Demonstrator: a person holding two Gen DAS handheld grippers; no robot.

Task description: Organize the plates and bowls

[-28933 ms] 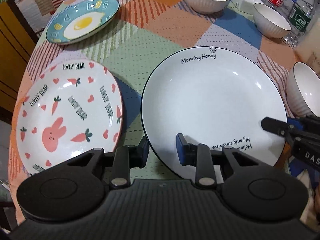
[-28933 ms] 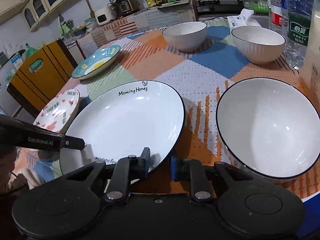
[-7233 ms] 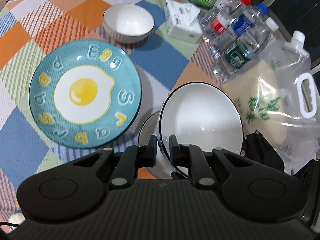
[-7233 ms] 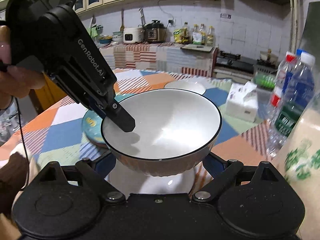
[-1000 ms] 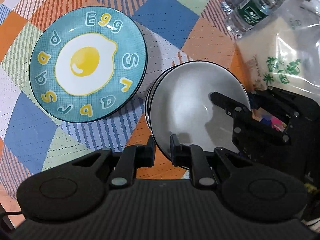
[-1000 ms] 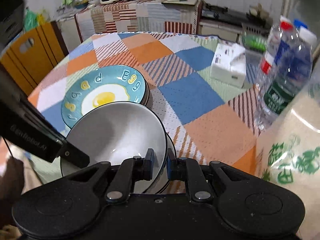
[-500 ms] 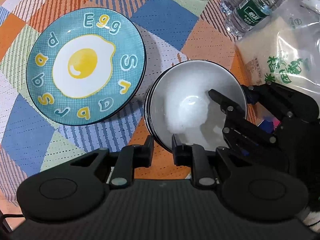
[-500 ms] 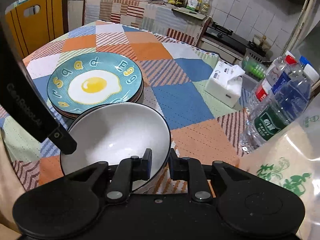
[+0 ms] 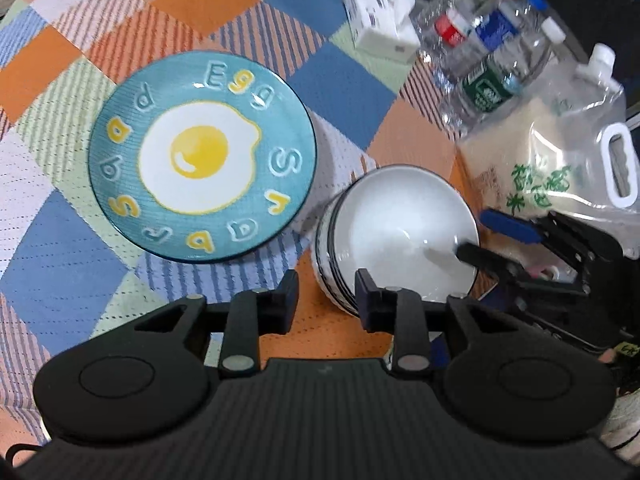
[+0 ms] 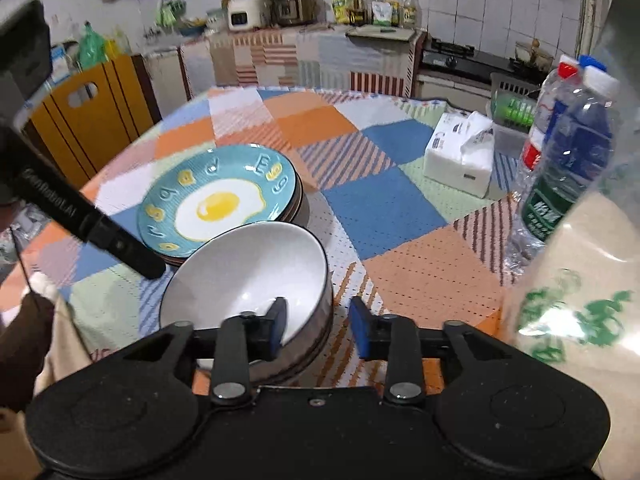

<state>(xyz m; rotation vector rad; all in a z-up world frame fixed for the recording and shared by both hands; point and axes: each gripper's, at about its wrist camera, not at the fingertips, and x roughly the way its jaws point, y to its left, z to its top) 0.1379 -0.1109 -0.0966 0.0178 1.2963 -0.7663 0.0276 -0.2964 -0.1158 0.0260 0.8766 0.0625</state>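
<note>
A stack of white bowls with black rims [image 9: 396,232] stands on the patchwork tablecloth; it also shows in the right wrist view [image 10: 256,276]. A blue egg plate [image 9: 202,154] tops a stack of plates just left of the bowls, also in the right wrist view [image 10: 218,200]. My left gripper [image 9: 326,300] is open, its jaws astride the near rim of the bowl stack without gripping. My right gripper [image 10: 318,326] is open, one finger inside the top bowl and one outside; it also shows in the left wrist view [image 9: 492,240].
Water bottles [image 9: 484,60] and a tissue pack [image 9: 380,20] stand at the back right. A clear bag of rice [image 9: 556,160] lies right of the bowls. A yellow cabinet [image 10: 92,120] and a kitchen counter [image 10: 304,52] lie beyond the table.
Both grippers have opened and let go of the top bowl, which now rests on the stack. Both have drawn back a little from it.
</note>
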